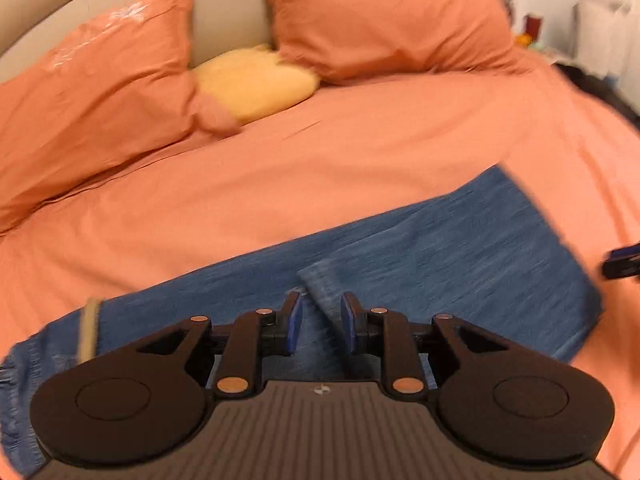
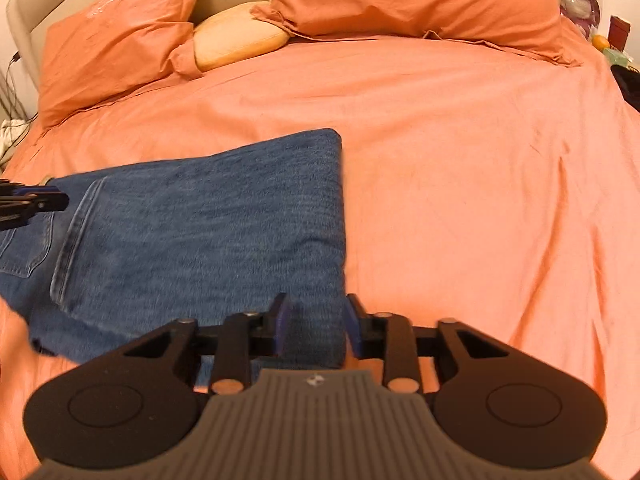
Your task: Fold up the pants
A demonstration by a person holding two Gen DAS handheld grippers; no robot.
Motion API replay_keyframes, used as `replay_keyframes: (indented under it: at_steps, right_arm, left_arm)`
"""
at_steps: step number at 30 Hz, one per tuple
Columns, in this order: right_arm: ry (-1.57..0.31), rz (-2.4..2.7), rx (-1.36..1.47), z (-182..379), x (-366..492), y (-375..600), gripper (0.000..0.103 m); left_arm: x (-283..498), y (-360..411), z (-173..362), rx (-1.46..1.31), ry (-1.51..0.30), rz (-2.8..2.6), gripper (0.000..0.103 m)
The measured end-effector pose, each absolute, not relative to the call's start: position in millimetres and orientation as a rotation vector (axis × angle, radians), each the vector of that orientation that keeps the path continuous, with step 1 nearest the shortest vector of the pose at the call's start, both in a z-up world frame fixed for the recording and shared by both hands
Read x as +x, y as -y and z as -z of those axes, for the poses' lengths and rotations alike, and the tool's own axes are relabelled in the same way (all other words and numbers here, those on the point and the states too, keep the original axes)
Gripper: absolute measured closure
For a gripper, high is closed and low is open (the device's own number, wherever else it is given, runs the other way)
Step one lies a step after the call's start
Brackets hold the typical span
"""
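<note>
Folded blue jeans (image 2: 208, 224) are seen on an orange bedspread (image 2: 460, 168) (pillows behind), with left gripper (image 1: 320, 320) and right gripper (image 2: 316, 322) both held spread, empty.

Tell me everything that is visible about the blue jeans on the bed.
The jeans are blue denim with a faded seam and a back pocket showing at the left of the right wrist view. They lie flat, already folded into a long band, on the orange bed cover, the folded end straight. A hem edge lies across the top layer. The left gripper and right gripper are both above them with jaws open, holding nothing.
</note>
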State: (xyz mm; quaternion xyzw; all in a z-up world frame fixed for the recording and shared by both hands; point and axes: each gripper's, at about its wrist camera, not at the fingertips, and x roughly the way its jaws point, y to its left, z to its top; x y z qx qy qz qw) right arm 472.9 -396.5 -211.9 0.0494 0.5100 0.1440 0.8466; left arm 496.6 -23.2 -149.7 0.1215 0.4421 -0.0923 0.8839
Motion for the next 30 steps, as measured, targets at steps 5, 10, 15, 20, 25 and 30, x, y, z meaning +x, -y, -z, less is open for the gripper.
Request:
replay_keyframes:
  at_steps: [5, 10, 15, 20, 25, 30]
  right_arm:
    - [-1.120, -0.316, 0.049, 230.5, 471.3, 374.0, 0.094]
    - [-1.144, -0.315, 0.031, 252.7, 458.7, 369.7, 0.095]
    - [-1.173, -0.326, -0.012, 274.3, 444.5, 367.6, 0.103]
    - [-1.207, -0.309, 0.013, 269.5, 446.1, 371.7, 0.103]
    - [-1.216, -0.366, -0.065, 247.5, 441.9, 359.1, 0.097]
    - [-1.137, -0.486, -0.183, 211.1, 437.6, 325.6, 0.097]
  left_arm:
    - [496.2, 39.5, 182.2, 0.303, -0.996, 0.245, 0.086]
    - [502.7, 32.8, 228.6, 0.353, -1.103, 0.191, 0.096]
    - [515.5, 21.9, 238.4, 0.284, -1.135, 0.175, 0.096]
    - [513.3, 7.7, 226.1, 0.395, -1.135, 0.087, 0.087]
    - [495.4, -67.2, 199.2, 0.321, -1.127, 0.024, 0.087]
    - [468.9, -133.0, 153.8, 0.244, -1.081, -0.022, 0.077]
